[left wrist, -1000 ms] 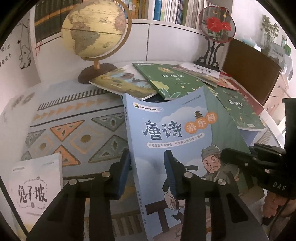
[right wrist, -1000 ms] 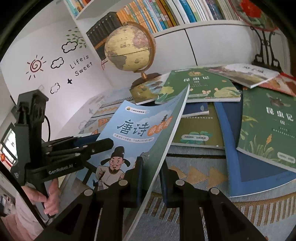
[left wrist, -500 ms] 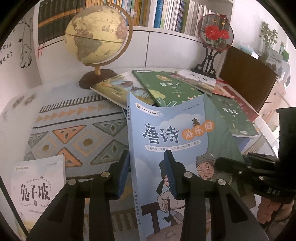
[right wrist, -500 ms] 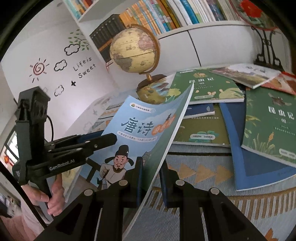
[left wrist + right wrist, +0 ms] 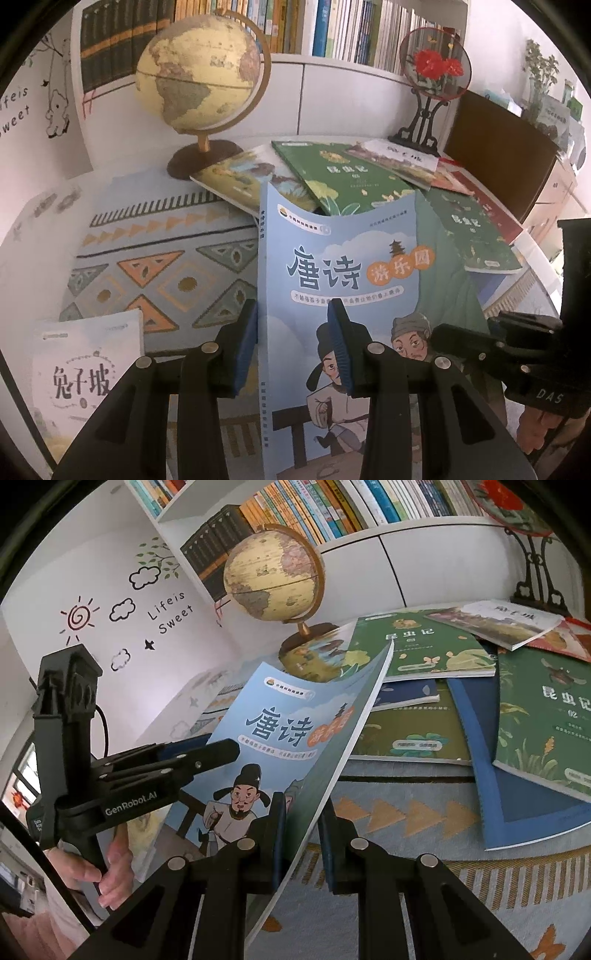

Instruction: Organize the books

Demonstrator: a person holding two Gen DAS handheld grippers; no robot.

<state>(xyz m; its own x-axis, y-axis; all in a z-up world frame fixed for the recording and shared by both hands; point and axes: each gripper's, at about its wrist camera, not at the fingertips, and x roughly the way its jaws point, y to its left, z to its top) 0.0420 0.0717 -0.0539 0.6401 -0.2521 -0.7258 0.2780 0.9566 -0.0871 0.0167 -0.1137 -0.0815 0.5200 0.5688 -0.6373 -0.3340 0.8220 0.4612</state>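
Paper book (image 5: 343,266): thin, light, bends easily.
Hold: near spine, low edge.
Left gripper (image 5: 291,347): clamped on book.
Right gripper (image 5: 301,845): clamped on book.

Home study, packed bookshelf (image 5: 332,26), globe (image 5: 195,74), wall decals (image 5: 122,609)

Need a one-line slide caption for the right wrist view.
Right gripper pinches the blue book's edge, left gripper at its cover, above a patterned mat strewn with books.
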